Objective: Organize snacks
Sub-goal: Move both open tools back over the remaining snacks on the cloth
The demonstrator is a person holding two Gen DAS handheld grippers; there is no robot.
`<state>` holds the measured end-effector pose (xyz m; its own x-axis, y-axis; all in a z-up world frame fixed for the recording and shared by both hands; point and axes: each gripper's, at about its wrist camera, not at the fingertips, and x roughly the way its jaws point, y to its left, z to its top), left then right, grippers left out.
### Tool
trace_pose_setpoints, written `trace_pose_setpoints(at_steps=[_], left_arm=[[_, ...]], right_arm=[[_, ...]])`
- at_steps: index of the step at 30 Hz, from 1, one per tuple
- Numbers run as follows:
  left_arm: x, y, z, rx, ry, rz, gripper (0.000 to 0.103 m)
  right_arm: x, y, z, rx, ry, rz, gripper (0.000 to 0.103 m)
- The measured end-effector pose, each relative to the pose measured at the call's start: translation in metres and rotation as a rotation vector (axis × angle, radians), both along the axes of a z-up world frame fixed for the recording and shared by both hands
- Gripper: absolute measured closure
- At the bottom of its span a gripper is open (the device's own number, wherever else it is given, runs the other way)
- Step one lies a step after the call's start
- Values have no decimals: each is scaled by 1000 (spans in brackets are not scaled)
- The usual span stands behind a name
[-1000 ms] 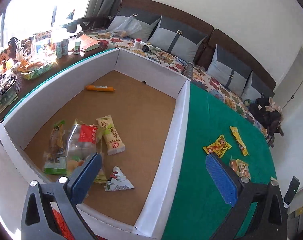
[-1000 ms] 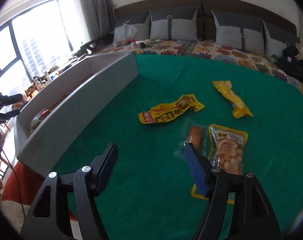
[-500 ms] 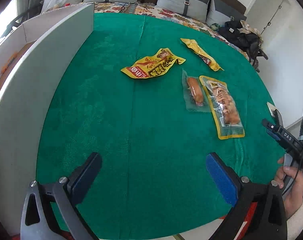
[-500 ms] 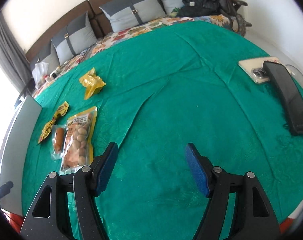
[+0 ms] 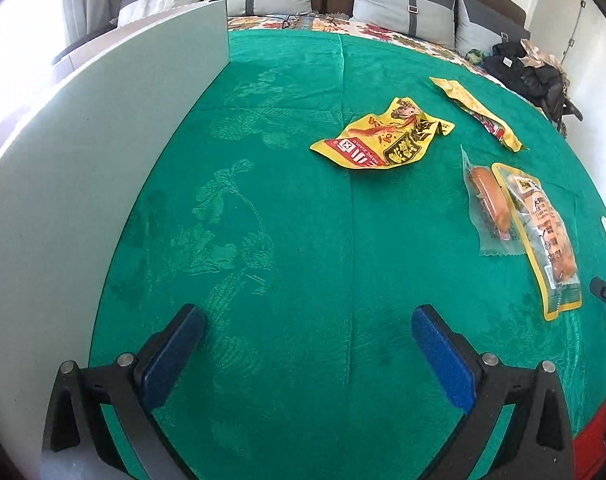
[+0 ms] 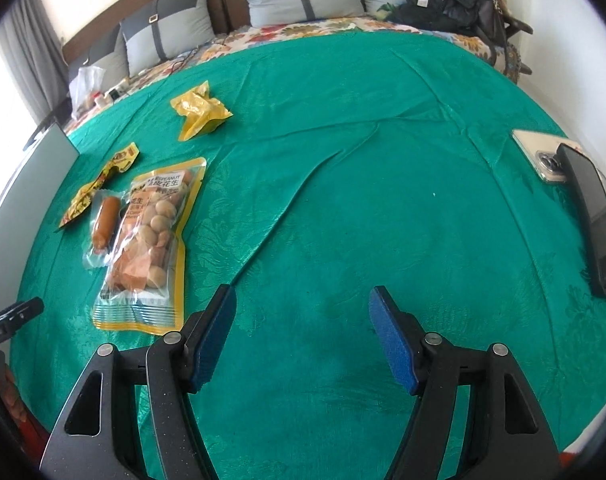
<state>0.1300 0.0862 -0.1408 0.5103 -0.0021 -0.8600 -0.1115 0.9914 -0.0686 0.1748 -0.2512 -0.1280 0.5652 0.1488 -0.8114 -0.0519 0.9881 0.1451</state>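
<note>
Starting on your left, the grey box wall stands close beside your left gripper, just outside its left finger. Swing that tool carelessly toward the snacks or back toward the box and the outer finger will likely clip the wall and shove the box across the green cloth.

The left gripper hangs wide open over bare cloth and holds nothing. The snacks lie ahead of it and to its right: the crumpled yellow-and-red packet nearest its centre line, the long yellow packet beyond, and the sausage pack lying against the peanut bag far off to the right.

Those two flat packs touch, perhaps overlapping along one edge. Close on either from above and you may pinch both, or drag the cloth up with them, since the fabric already shows loose creases.

Your right gripper is also fully open and empty, tilted down at the cloth. The peanut bag sits just ahead of its left finger, well off centre, so you'd need to turn left before closing or you'll grab only a corner. Off to its right, two phones rest near the table edge; a wide sweep that way could knock them off.
</note>
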Motion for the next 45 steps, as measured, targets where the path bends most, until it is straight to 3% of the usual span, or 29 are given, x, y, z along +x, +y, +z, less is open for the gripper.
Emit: trace_pose_setpoints(at_steps=[3,6,12,21,35,45], left_arm=[[4,-4,-3,53,-19,-28,0],[0,-3,-5,59,-74,-42,0],[2,-3,-5,64,-76,-43,0],[2,-4,-5,65,-77,-42,0],[2,-4,-5,65,-77,-42,0],[1,-4,-5,65,-77,-42,0]], right_arm=[[-1,0,-2,-9,4,-1,31],[-2,2,-2,-23,0,4,28],[-2,11,-4,-60,-4,11,20],[-1,9,-3,-37,-14,0,20],[-2,20,-7,-124,-17,18,18],[-1,20,-6,-128,-14,20,18]])
